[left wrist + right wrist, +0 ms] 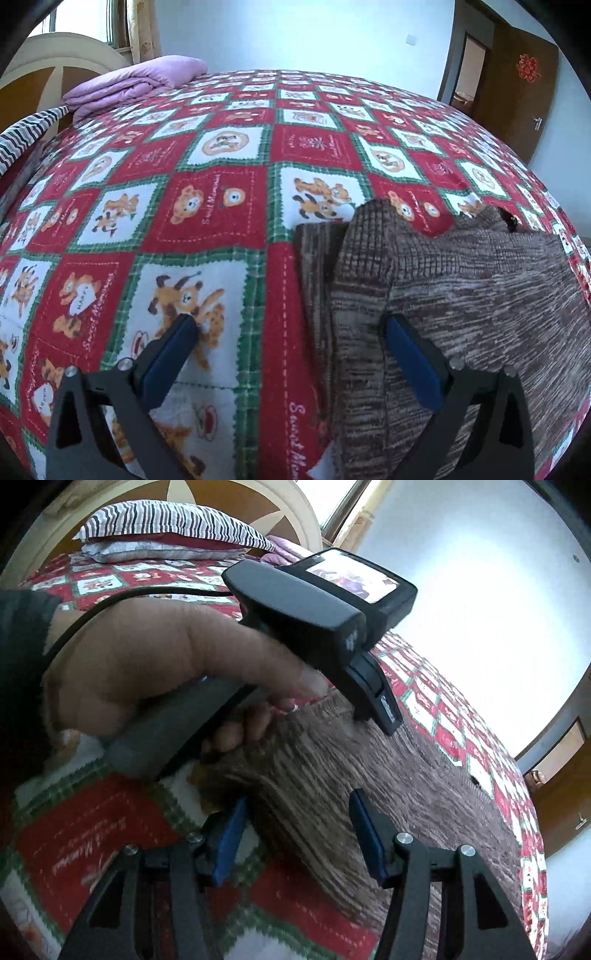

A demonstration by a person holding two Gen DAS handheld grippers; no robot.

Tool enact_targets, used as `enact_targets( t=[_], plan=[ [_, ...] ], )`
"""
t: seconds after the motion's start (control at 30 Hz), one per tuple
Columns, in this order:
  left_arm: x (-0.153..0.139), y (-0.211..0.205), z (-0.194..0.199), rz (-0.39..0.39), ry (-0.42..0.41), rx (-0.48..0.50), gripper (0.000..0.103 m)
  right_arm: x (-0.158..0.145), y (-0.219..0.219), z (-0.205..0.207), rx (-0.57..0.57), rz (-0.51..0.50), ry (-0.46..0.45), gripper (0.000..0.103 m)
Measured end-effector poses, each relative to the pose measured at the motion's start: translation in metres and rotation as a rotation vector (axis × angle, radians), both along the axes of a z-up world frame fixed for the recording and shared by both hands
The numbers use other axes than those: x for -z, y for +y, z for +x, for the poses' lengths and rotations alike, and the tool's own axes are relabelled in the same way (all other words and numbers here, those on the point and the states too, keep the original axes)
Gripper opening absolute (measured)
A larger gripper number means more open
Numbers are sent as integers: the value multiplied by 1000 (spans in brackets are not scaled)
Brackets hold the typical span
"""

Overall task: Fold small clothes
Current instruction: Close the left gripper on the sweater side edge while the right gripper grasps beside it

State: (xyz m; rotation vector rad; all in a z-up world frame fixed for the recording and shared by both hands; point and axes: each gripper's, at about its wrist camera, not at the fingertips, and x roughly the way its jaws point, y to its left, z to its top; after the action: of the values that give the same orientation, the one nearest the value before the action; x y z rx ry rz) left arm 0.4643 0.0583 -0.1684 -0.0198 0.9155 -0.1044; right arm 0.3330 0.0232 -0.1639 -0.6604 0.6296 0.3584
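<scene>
Left hand-held gripper [290, 326] spread wide, brown knit garment [461, 295] under its right finger

A bed carries everything, covered by a red, green and white checked blanket [221, 206] printed with cartoon dogs and bears. A brown knitted garment [461, 288] lies flat on the blanket, near its front edge, with one part doubled over along its left side. Far beyond the garment, at the head end, a folded purple quilt [136, 81] rests on the blanket. Beside that quilt, also far from the garment, a black-and-white striped pillow [173, 520] sits on top of a paler pillow [147, 552], against the rounded headboard [236, 502].
</scene>
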Motion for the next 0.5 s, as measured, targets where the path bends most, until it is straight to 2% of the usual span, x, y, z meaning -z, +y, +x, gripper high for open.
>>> enact_targets(
  t=[0.1,0.17,0.33,0.43,0.5],
  plan=[
    [0,1,0,-3,-5,2,103,2,6,-2,-2,-25,-22,57],
    [-1,1,-1,-6,-9,4,103,3,7,-4,-12,-32,-28,54],
    [-1,2,-2,-22,-13,18,102,7,14,-10,-50,-51,-20,34],
    [-2,1,-3,-30,-22,31,97,7,14,-10,-51,-55,-24,33],
    [-3,1,-5,-47,-33,54,89,7,13,-9,-50,-45,-17,33]
  ],
)
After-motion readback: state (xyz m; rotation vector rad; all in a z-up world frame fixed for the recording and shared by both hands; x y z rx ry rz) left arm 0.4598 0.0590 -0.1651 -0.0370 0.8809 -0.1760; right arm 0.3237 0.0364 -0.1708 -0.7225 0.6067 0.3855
